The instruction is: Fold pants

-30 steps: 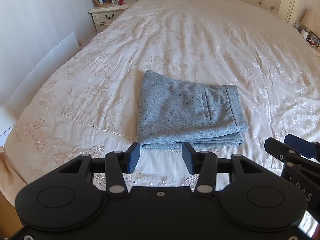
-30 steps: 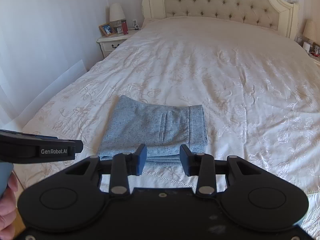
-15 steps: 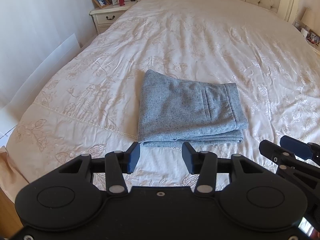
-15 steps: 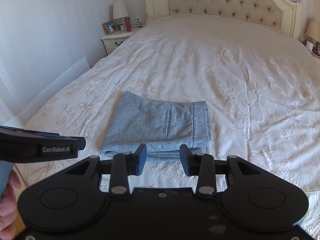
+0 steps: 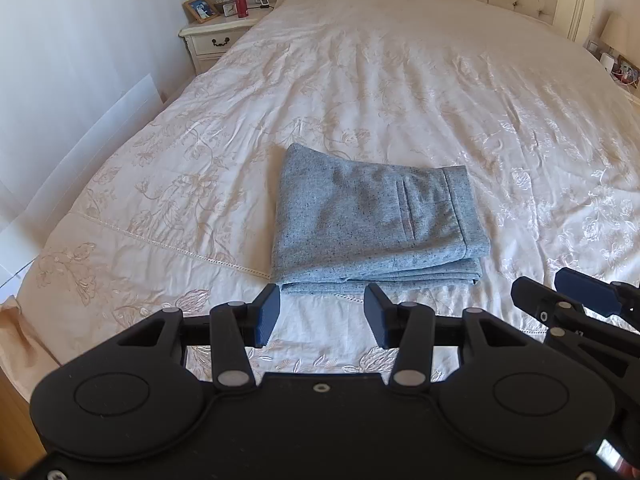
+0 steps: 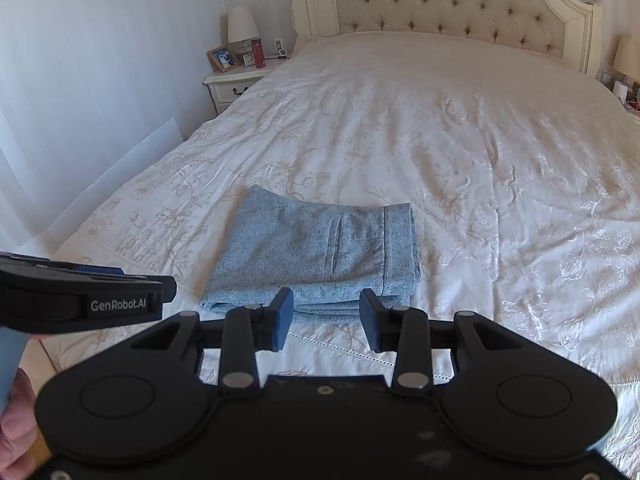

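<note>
Speckled blue-grey woven pants point(image 5: 372, 216): folded into a compact stacked rectangle, lying flat near the foot of the cream floral-embroidered bed point(image 5: 400, 80). Waistband and a welt pocket on top, toward the right side; layered edges facing the cameras, slightly stepped at the near right corner. No loose leg visible.

Left claw point(image 5: 322, 318): moderately wide, nothing between the blue pads, hovering just short of the near edge of the bundle, not touching. Right claw point(image 6: 326, 318): same state, parted and empty, above the near edge.

Judged step: folding looks essentially complete; only a check and tidy-up remain, or withdrawal.

For a clean finish:
- Keep both claws clear of the stack; any brush against the near edges would likely shear the layers.
- If squaring the stepped corner, pinch all layers together, pull little.
- Lift away straight, no dragging over the bedspread.

Beyond: white bedside cabinet point(image 6: 232, 84) with lamp, photo frame, red bottle; tufted headboard point(image 6: 452, 4). Part of a hand point(image 6: 14, 436) at lower left of the right view.
</note>
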A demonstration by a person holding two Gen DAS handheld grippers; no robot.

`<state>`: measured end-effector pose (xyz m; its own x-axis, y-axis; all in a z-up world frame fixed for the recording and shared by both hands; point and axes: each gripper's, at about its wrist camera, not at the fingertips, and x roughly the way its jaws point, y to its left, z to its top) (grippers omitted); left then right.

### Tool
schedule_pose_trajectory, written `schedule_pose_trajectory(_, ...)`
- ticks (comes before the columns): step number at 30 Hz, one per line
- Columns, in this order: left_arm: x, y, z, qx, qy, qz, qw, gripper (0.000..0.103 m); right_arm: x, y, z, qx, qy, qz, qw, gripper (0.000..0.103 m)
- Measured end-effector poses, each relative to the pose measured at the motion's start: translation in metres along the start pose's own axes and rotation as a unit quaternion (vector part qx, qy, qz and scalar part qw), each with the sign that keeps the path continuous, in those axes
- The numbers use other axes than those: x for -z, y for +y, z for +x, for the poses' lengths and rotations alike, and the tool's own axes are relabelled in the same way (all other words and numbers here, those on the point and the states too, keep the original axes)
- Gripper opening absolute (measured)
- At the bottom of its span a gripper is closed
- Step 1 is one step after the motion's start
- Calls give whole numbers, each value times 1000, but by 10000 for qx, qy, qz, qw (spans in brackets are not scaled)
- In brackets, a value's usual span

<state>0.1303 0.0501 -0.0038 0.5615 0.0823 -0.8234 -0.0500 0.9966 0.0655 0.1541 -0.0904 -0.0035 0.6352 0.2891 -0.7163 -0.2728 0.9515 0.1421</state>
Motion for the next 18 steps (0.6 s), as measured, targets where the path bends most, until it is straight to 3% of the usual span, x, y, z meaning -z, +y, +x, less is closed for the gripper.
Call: schedule_pose_trajectory(18, 5, -20, -5, -183, 11, 21, 9998, 55, 2, -13, -4, -101, -34, 46, 9999, 39)
